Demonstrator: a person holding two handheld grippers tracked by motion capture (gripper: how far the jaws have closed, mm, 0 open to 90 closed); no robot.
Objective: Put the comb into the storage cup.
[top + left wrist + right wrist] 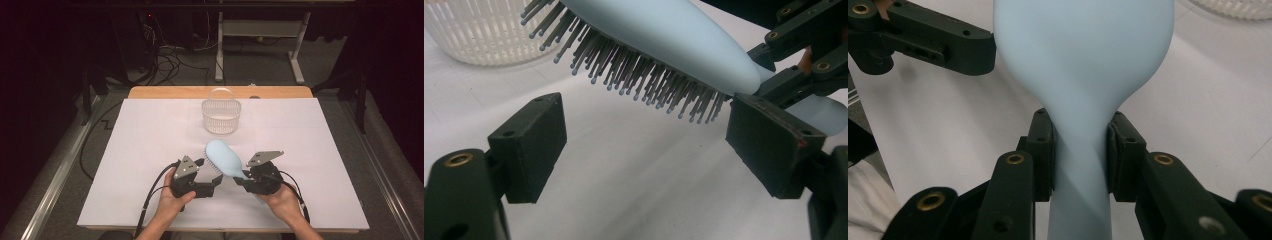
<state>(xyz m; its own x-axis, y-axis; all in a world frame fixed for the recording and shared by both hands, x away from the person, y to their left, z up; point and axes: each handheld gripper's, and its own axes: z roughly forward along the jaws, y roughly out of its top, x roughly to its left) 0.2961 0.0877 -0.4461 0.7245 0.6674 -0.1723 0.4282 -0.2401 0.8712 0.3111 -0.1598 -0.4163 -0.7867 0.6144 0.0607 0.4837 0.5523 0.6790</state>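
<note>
From the high view, the white table (140,145) carries a pale blue hairbrush (225,158) raised above its near middle, head pointing away towards a white slatted basket (220,117) that stands farther back, well apart from it. The right gripper (243,179) is clamped on the brush's handle, while the left gripper (214,176) sits just beside the bristled underside of the head, each gripper held in a hand coming in from the bottom edge. In the left gripper view, the left gripper (644,145) has its two black pads spread wide with only bare table between them — the hairbrush (664,35) passes above and beyond them, bristles (639,70) facing down, not touched by either pad; the basket (484,30) shows at the top left, and the right gripper's linkage reaches in at the upper right by the brush's neck. In the right gripper view, the right gripper (1080,155) presses both pads against the narrow neck of the hairbrush (1083,55), gripping it from either side — the smooth back of the head widens upward, and the left gripper's jaw lies at the upper left.
</note>
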